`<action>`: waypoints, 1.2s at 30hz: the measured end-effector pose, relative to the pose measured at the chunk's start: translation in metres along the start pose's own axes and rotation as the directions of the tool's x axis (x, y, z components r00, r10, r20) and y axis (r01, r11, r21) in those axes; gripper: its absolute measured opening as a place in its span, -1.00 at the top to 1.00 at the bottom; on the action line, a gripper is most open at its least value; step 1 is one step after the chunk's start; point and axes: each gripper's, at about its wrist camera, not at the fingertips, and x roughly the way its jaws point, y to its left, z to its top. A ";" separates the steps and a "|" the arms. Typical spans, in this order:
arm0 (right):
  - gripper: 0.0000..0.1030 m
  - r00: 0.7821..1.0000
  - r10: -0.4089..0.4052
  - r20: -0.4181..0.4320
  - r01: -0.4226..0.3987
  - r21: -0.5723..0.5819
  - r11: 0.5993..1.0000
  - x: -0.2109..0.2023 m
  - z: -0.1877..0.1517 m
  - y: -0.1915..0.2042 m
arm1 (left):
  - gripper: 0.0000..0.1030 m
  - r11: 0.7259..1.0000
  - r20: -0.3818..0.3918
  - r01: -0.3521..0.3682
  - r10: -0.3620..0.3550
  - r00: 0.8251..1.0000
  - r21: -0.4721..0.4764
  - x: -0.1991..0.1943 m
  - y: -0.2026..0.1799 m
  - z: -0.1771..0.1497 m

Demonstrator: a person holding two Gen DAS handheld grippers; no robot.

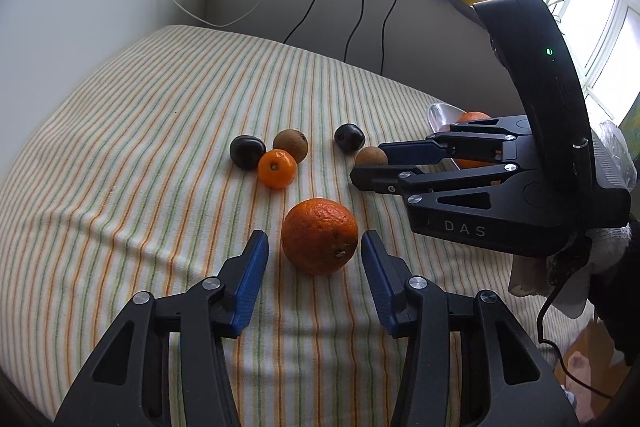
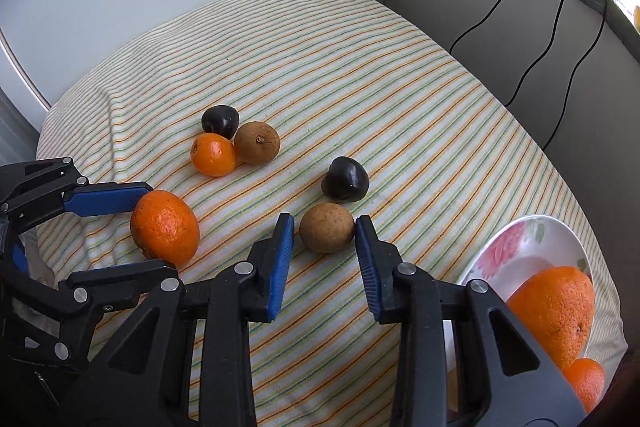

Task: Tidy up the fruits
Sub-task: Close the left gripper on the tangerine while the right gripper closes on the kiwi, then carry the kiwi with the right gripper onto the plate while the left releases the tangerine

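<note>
A large orange [image 1: 319,235] lies on the striped cloth between the open fingers of my left gripper [image 1: 315,242]; it also shows in the right wrist view [image 2: 165,227]. My right gripper [image 2: 324,227] is open around a brown round fruit [image 2: 327,233], its right pad close to the fruit. The right gripper also shows in the left wrist view [image 1: 370,165], with the brown fruit [image 1: 370,156] behind its tips. A dark plum [image 2: 345,179] lies just beyond. Farther off sit a small tangerine [image 2: 213,154], a second brown fruit [image 2: 257,143] and a second plum [image 2: 220,121].
A flowered white plate [image 2: 524,247] at the right holds a big orange [image 2: 554,311] and a smaller one [image 2: 586,381]. Black cables [image 2: 560,15] hang down the grey sofa back behind the table. A white wall stands at the left.
</note>
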 end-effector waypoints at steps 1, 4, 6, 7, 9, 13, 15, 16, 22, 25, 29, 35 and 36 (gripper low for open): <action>0.43 1.000 -0.006 -0.001 0.006 -0.002 1.000 0.001 0.000 0.000 | 0.12 1.000 -0.002 0.002 -0.002 1.000 0.000 0.001 0.000 -0.001; 0.43 1.000 -0.008 0.001 0.008 -0.003 1.000 0.002 0.001 -0.001 | 0.19 1.000 -0.004 0.001 -0.001 1.000 0.000 0.003 -0.001 -0.001; 0.43 1.000 -0.012 0.003 0.012 -0.007 1.000 0.002 0.002 0.000 | 0.23 1.000 -0.003 0.004 -0.004 1.000 -0.003 0.004 -0.001 -0.001; 0.43 1.000 -0.013 0.004 0.013 -0.007 1.000 0.002 0.002 0.001 | 0.27 1.000 -0.002 0.009 -0.009 1.000 -0.005 0.003 -0.001 -0.002; 0.43 1.000 -0.012 0.007 0.012 -0.002 1.000 0.002 0.001 0.002 | 0.27 1.000 -0.001 0.012 -0.012 1.000 -0.008 0.004 0.000 -0.002; 0.43 1.000 0.004 0.021 -0.005 0.012 1.000 -0.005 -0.002 -0.002 | 0.28 1.000 0.000 0.014 -0.014 1.000 -0.012 0.005 -0.001 -0.001; 0.44 0.999 0.010 0.033 -0.011 0.019 1.000 -0.010 -0.002 -0.004 | 0.28 1.000 0.001 0.013 -0.013 1.000 -0.012 0.003 0.000 -0.001; 0.44 0.999 0.013 0.039 -0.014 0.022 1.000 -0.013 -0.003 -0.005 | 0.28 1.000 0.001 0.013 -0.013 1.000 -0.012 0.003 0.000 -0.001; 0.44 0.996 0.024 0.087 -0.028 0.046 0.999 -0.035 -0.004 -0.009 | 0.28 1.000 0.008 0.022 -0.022 1.000 -0.019 0.001 -0.002 0.002; 0.44 0.994 0.023 0.109 -0.031 0.067 0.997 -0.047 -0.007 -0.014 | 0.28 0.999 0.011 0.035 -0.035 0.999 -0.024 0.002 -0.005 0.005; 0.44 0.990 0.023 0.138 -0.037 0.099 0.994 -0.064 -0.012 -0.026 | 0.28 0.999 0.020 0.044 -0.044 0.999 -0.009 0.005 -0.015 0.015; 0.44 0.985 -0.004 0.171 -0.021 0.141 0.990 -0.084 -0.023 -0.052 | 0.28 0.998 0.032 0.064 -0.065 0.997 0.026 0.014 -0.034 0.031; 0.44 0.985 -0.009 0.175 -0.018 0.149 0.989 -0.087 -0.025 -0.057 | 0.28 0.997 0.034 0.068 -0.069 0.997 0.033 0.015 -0.037 0.033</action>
